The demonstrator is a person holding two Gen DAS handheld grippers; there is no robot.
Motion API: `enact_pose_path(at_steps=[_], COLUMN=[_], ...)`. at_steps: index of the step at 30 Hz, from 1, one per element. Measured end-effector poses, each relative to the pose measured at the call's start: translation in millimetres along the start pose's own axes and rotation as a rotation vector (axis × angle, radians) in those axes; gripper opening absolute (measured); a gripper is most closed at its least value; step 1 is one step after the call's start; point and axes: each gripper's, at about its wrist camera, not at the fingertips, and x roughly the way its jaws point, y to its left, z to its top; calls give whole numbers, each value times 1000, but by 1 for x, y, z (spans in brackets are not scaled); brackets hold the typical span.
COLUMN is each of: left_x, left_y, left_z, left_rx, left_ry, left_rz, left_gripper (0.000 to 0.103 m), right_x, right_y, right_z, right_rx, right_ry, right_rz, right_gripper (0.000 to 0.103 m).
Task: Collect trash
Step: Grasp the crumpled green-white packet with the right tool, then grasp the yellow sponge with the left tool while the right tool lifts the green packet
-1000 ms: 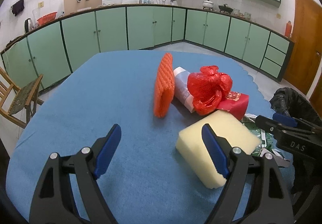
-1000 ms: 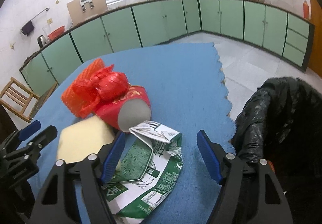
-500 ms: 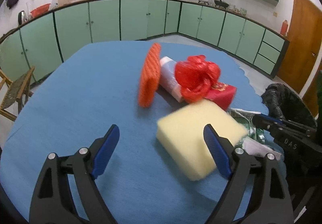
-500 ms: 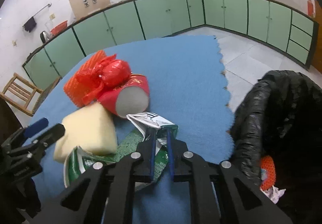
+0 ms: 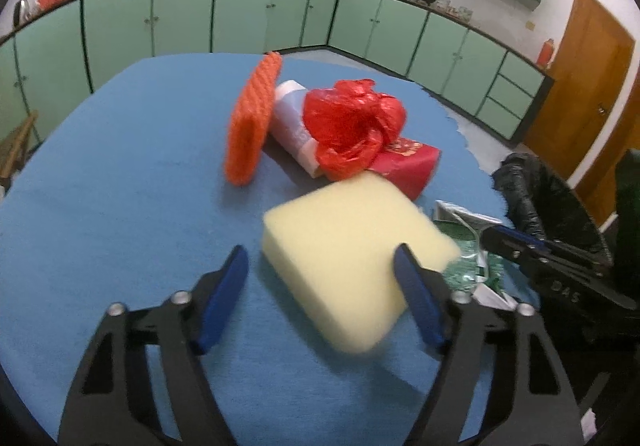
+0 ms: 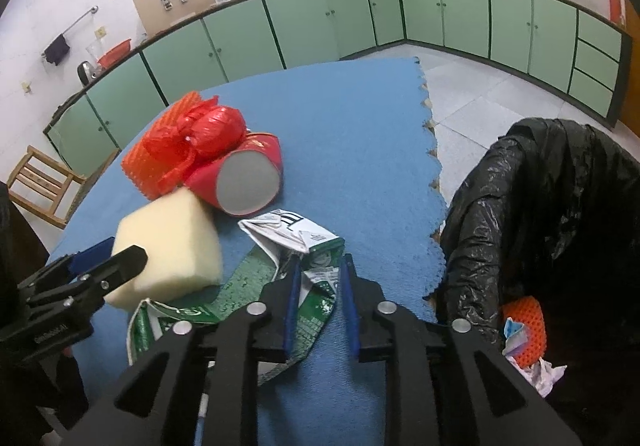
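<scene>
A pale yellow sponge block (image 5: pixel 352 246) lies on the blue table between the open fingers of my left gripper (image 5: pixel 324 286); it also shows in the right wrist view (image 6: pixel 168 246). My right gripper (image 6: pixel 320 278) is shut on a crumpled green and white carton (image 6: pixel 296 246), also seen from the left (image 5: pixel 468 246). Behind the sponge lie a red plastic bag (image 5: pixel 352 125), a red tube (image 6: pixel 244 181), an orange foam net (image 5: pixel 252 125) and a white roll (image 5: pixel 292 117).
A bin lined with a black bag (image 6: pixel 540 226) stands off the table's right edge, holding an orange net and paper scraps (image 6: pixel 524 330). Green kitchen cabinets (image 5: pixel 240 13) ring the room. A wooden chair (image 6: pixel 36 181) stands at the left.
My right gripper has shut on the carton and lifted its end. My left gripper has moved forward so that its open fingers flank the yellow sponge.
</scene>
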Motion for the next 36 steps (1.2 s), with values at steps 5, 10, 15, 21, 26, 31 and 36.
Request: enact_pose_path(at_steps=[5,10,15,21,26,31,36], left_x=[0,-7,-12,-29,-37,-40,-39], left_y=[-5,-7,-4,0,17,30,36], left_z=[-1,-1,4,6,0,-8,-8], left_rx=[-16,-17,-18,-12,-27,-51,-79], left_ry=[-7,-40,-53,-102,-97,-64,-50], left_rz=[-14,8,0,9,39,43,49], left_gripper=[52,36,28,21,20,23,30], right_x=[-10,-24,-34,-39,-54,-54,-48], right_y=[1,5,1,7,26,46,60], right_z=[-1,-6,-12,-12,-18,-26,-35], right_rx=[-15,-31,-18,2,-11,-69,-115], right_ry=[-22,-31,-34,-36,-83,-62,-30], right_rz=[-17,-31,-39,-21,26,65,68], right_gripper=[37,46,49,49,52,53,58])
